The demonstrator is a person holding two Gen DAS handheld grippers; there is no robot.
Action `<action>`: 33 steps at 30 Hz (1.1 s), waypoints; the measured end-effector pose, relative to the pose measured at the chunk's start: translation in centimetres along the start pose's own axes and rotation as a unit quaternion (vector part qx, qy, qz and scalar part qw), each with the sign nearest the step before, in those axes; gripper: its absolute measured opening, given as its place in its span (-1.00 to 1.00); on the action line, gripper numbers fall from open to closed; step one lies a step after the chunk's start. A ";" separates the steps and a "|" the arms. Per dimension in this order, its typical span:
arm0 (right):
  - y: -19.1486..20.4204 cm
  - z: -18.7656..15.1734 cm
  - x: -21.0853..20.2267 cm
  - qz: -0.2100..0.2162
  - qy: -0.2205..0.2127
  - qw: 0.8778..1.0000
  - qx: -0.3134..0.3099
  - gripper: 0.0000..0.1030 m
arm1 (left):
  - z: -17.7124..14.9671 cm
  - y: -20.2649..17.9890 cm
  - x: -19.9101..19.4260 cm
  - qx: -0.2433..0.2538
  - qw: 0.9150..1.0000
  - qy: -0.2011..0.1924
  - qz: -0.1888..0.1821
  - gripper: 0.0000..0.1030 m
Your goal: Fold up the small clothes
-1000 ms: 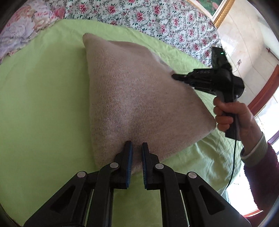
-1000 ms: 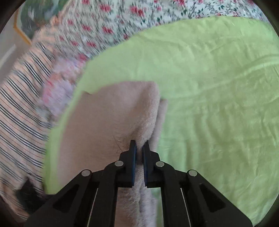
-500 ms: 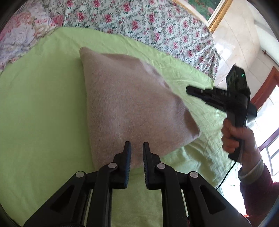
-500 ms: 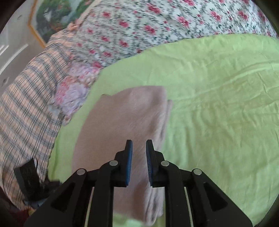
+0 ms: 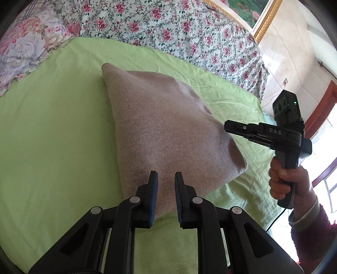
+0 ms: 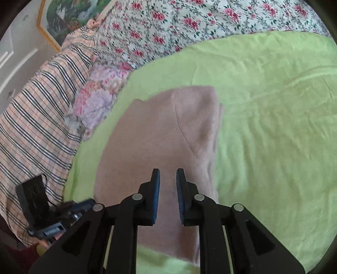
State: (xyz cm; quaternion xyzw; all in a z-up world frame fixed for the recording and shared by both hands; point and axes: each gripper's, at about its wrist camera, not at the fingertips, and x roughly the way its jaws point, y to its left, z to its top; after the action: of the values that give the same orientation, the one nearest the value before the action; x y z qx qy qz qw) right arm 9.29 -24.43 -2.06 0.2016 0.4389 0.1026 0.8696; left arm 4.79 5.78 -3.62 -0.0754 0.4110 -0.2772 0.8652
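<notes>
A beige knitted garment (image 5: 164,128) lies folded flat on the green sheet (image 5: 52,130); it also shows in the right wrist view (image 6: 160,134). My left gripper (image 5: 166,179) is open and empty, held just above the garment's near edge. My right gripper (image 6: 167,176) is open and empty above the garment's near part. The right gripper also shows from the side in the left wrist view (image 5: 228,126), just off the garment's right edge, held by a hand. The left gripper appears at the lower left of the right wrist view (image 6: 69,212).
A floral quilt (image 5: 168,29) lies along the far side of the bed, with a flowered pillow (image 5: 25,48) at the left. A striped plaid cloth (image 6: 38,118) lies left of the sheet. A framed picture (image 5: 252,12) and a window (image 5: 324,179) are at the right.
My right gripper has let go of the garment's edge, opened and drawn back off it. The garment has dropped flat. My left gripper has opened a little wider and backed away slightly.
</notes>
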 end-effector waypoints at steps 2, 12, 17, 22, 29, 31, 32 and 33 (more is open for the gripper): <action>-0.8 -0.7 0.6 -0.017 0.015 1.000 0.003 -0.67 | -0.4 0.3 0.8 -0.003 1.000 0.013 0.006 -0.70; -1.5 -1.4 1.8 -0.049 0.021 0.999 -0.013 -0.67 | -1.5 0.1 2.1 -0.008 1.000 0.022 0.016 -0.70; 0.5 -3.5 -0.6 -0.037 0.017 0.998 -0.044 -0.67 | 0.0 -0.7 0.0 0.005 1.000 -0.004 0.001 -0.70; -0.8 -6.1 0.7 -0.071 0.050 0.995 -0.049 -0.68 | 1.8 -0.5 0.1 0.004 1.000 -0.015 0.007 -0.70; -0.7 -5.6 -1.0 -0.059 0.037 0.997 -0.037 -0.67 | 0.3 -0.2 0.1 0.006 1.000 0.002 0.013 -0.70; -0.1 -5.6 -1.6 -0.055 0.030 0.997 -0.036 -0.67 | -0.6 -0.2 -0.1 0.006 1.000 0.007 0.011 -0.69; 0.1 -5.6 -2.0 -0.054 0.025 0.998 -0.036 -0.67 | -0.9 -0.2 -0.2 0.006 1.000 0.009 0.013 -0.69; 0.2 -5.6 -2.2 -0.053 0.022 0.998 -0.036 -0.66 | -1.3 -0.1 -0.2 0.004 1.000 0.013 0.014 -0.69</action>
State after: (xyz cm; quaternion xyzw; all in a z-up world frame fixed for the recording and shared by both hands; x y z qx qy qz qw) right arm 3.52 -23.52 -3.36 0.1447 0.4644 0.0766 0.8704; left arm 3.69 5.96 -4.27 -0.0630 0.4219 -0.2673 0.8641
